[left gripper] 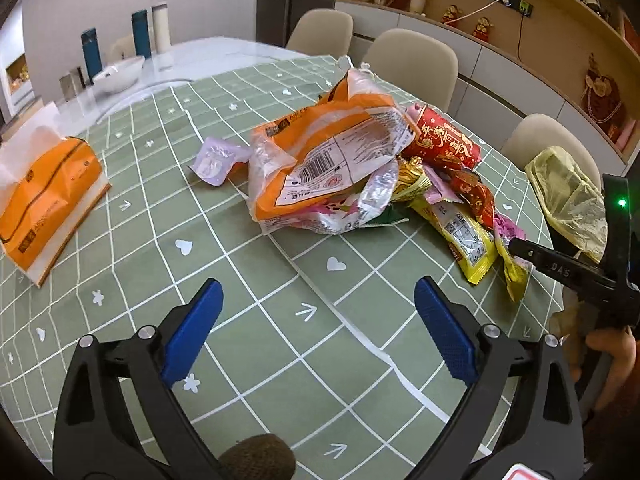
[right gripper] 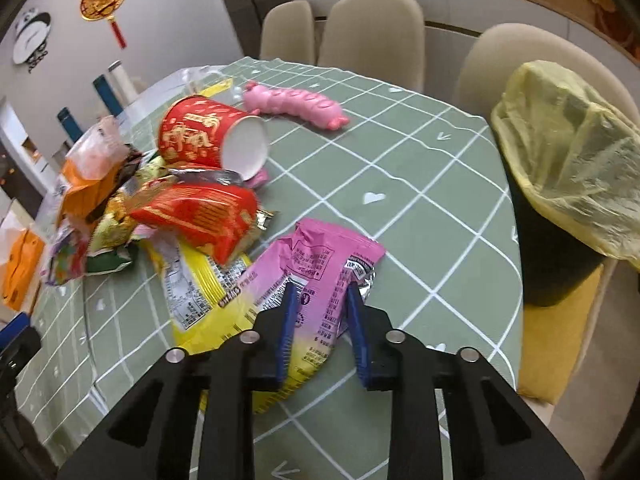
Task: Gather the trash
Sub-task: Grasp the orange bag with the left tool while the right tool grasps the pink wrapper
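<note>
A heap of trash lies on the green checked tablecloth (left gripper: pixel 248 320): a big orange and clear bag (left gripper: pixel 320 160), a red paper cup (right gripper: pixel 208 132) on its side, red and yellow wrappers (right gripper: pixel 200 280), and a pink and yellow wrapper (right gripper: pixel 316 276). My right gripper (right gripper: pixel 320 296) has its blue fingers closed around the near end of the pink and yellow wrapper on the table. My left gripper (left gripper: pixel 316 292) is open and empty above bare cloth in front of the heap. A bin lined with a yellow bag (right gripper: pixel 572 152) stands beyond the table's right edge.
An orange tissue pack (left gripper: pixel 44 196) lies at the left. A pink toy (right gripper: pixel 296 104) lies behind the cup. A purple wrapper (left gripper: pixel 216 160) lies left of the heap. Beige chairs (left gripper: pixel 408 64) ring the far side. A white bowl (left gripper: pixel 120 74) and bottles stand at the back left.
</note>
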### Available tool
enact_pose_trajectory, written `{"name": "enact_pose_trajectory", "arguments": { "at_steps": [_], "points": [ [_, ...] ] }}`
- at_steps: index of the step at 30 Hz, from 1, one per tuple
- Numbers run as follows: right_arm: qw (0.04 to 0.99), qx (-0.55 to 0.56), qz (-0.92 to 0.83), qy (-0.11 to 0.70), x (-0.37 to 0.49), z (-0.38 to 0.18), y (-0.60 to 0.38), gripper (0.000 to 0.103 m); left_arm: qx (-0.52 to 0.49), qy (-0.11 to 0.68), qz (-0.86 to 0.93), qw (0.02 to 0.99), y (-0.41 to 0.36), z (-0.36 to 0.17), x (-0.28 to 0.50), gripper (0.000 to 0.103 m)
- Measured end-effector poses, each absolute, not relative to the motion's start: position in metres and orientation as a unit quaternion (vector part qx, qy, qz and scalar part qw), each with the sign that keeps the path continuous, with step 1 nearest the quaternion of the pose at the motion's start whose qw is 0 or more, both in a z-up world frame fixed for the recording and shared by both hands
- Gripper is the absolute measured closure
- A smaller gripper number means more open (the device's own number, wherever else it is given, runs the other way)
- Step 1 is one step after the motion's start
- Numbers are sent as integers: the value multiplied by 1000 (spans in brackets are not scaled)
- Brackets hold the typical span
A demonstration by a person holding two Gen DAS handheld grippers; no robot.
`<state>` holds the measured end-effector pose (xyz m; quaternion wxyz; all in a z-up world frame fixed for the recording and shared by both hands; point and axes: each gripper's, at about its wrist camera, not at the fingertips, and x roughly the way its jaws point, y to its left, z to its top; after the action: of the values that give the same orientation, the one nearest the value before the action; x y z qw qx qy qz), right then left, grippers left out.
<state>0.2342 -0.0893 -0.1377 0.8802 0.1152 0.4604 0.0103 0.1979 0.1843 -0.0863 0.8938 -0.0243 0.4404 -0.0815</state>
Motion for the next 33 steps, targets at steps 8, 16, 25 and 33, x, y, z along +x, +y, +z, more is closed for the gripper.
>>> {"name": "enact_pose_trajectory", "arguments": {
  "at_steps": [8,16,25,33],
  "points": [
    [892,106,8,440,206,-102,-101,89,-68,426,-101,896,208,-65,226,11],
    [898,107,0,426,181,-88,-106,89,-107,450,-70,884,231,-79,303,29],
    [903,107,-3,417,165,-83,-115,89,-105,509,-67,852,224,-106,334,70],
    [920,85,5,383,147,-32,-127,89,-71,398,-78,911,209,-13,293,78]
  ]
}}
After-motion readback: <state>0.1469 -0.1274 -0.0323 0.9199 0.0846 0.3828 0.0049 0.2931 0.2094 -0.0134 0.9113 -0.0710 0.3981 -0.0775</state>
